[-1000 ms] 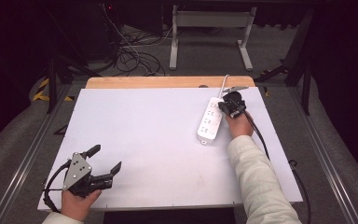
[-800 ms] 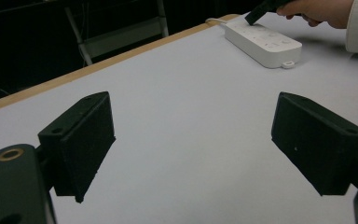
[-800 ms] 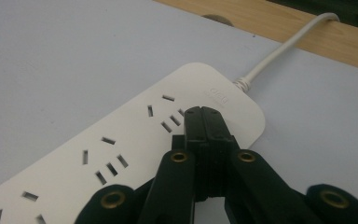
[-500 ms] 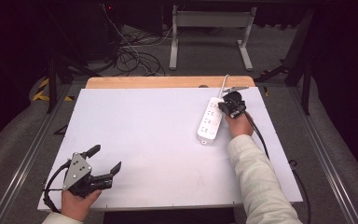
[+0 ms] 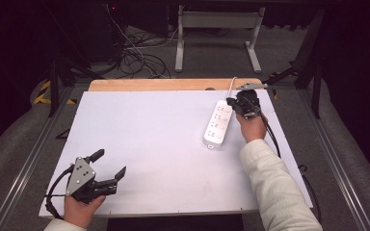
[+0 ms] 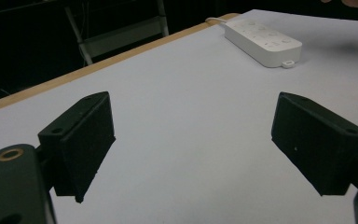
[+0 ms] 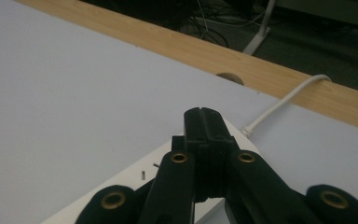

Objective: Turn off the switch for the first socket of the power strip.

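Note:
A white power strip [image 5: 217, 123] lies on the white table top [image 5: 164, 144] at the right, its cord [image 5: 232, 83] running off the far edge. My right gripper [image 5: 231, 102] hovers over the strip's far end with its jaws shut and nothing between them. In the right gripper view the closed jaws [image 7: 203, 116] point over the strip [image 7: 135, 186] toward the cord [image 7: 284, 100]. My left gripper [image 5: 109, 163] rests open at the near left corner. In the left gripper view its jaws [image 6: 200, 140] stand wide apart over bare table, with the strip [image 6: 263, 37] far off.
A wooden strip [image 5: 173, 84] borders the table's far edge. Beyond it lie a tangle of cables [image 5: 139, 57] and a metal stand [image 5: 217, 29] on the floor. Metal rails [image 5: 24, 163] run along both sides of the table.
My right gripper has lifted a little above the power strip's far end, still shut. The left gripper has stayed put.

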Available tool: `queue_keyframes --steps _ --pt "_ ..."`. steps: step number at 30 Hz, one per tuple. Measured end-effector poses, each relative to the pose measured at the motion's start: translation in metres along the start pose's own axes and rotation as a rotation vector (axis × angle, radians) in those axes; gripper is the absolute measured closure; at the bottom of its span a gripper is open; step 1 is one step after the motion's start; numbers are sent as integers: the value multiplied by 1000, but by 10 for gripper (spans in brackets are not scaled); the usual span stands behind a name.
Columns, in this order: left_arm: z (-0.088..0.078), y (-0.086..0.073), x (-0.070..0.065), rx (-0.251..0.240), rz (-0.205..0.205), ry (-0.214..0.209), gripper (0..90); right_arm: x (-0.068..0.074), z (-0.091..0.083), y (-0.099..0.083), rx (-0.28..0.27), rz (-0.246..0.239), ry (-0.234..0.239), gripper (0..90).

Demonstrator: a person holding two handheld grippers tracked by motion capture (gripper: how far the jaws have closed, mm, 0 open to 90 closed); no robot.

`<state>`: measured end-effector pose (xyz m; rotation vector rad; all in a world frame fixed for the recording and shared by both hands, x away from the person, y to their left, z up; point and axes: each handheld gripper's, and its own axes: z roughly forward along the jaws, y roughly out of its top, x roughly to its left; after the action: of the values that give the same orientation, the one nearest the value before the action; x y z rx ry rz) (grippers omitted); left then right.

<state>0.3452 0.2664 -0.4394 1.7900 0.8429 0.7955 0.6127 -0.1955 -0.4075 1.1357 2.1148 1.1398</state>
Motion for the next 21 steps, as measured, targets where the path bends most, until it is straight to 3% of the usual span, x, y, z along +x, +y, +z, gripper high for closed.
queue_keyframes --steps 5,21 --pt "0 0 0 -1 1 0 137 1 -17 6 -40 -3 13 900" --pt "0 0 0 -3 -4 7 131 14 -45 12 -68 -38 52 900"
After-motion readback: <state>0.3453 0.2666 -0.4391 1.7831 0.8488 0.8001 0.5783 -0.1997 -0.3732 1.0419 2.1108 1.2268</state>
